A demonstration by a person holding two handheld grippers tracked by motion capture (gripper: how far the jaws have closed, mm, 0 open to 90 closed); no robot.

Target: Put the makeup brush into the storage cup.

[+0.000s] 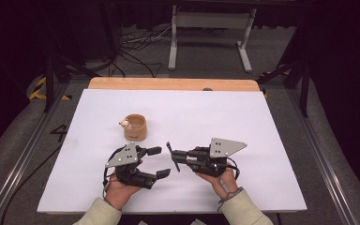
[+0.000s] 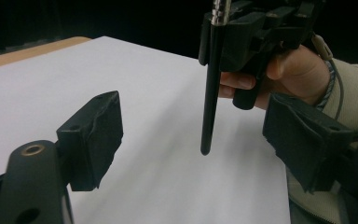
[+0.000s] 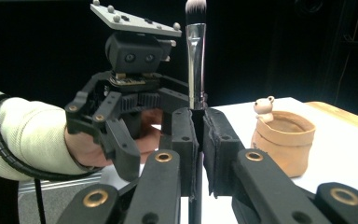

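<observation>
The brush [image 3: 196, 51] is clamped in my right gripper [image 3: 198, 140], jaws closed tight on the handle just below the metal ferrule. It stands upright, with the bristles on top. From the left gripper view the black handle [image 2: 210, 93] hangs down under the jaws, its tip just above the white sheet [image 2: 168, 177], not touching as far as I can see. My left gripper [image 1: 155, 162] is wide open, holding nothing, just left of the brush and facing it. The little tan cup [image 1: 135, 127] with a bear on its rim sits behind the left gripper, a bit away from the brush. Everything's on the sheet-covered table [image 1: 168, 83].
</observation>
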